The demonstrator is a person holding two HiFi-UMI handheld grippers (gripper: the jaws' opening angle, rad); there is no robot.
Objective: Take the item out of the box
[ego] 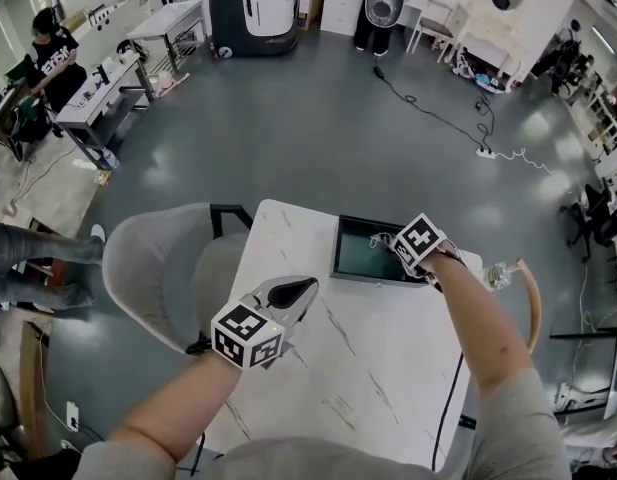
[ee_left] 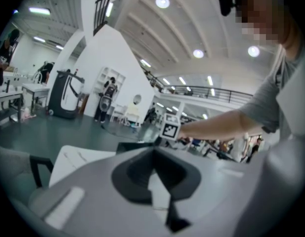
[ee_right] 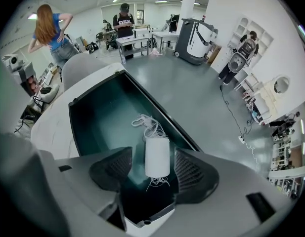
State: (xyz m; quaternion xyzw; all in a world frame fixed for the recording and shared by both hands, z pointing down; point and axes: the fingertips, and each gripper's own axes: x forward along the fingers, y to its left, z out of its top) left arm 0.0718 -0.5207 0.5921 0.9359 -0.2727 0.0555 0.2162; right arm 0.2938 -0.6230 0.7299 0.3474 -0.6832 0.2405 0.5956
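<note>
Where the right tool (ee_right: 153,162) hangs: over one end of the dark rectangular open-topped box (ee_right: 105,117), the right end as the head view shows it.
Right tool state: released; its two ribbed black pads (ee_right: 112,169) stand apart, with a gap on either side of what lies between them.
Between its jaws: a white cylindrical spool of thread (ee_right: 157,157), lengthwise along the jaws and touching neither pad.
Task item location: the spool is inside the box, close to the end wall; whether it rests on the floor of the box cannot be told.
Loose thread: a tangle of white thread (ee_right: 148,123) trails from the far end of the spool across the floor of the box, and a few strands hang from the near end.
Left tool (ego: 294,293): clenched on nothing, its dark tips together; it is held over the left part of the worktop, well apart from the box.
Marker cubes: one black-and-white square-marker cube (ego: 246,336) sits on the left tool, above the person's bare forearm.
Worktop: a white marble-patterned rectangular worktop (ego: 358,368) carries the box at its far edge.
Cable: a thin black cable (ego: 448,398) runs along the right side of the worktop.
Chair: a grey rounded upholstered chair (ego: 158,268) stands just beside the left edge of the worktop.
Floor: a glossy grey-green floor (ego: 318,128) spreads beyond, with desks and people far off.
</note>
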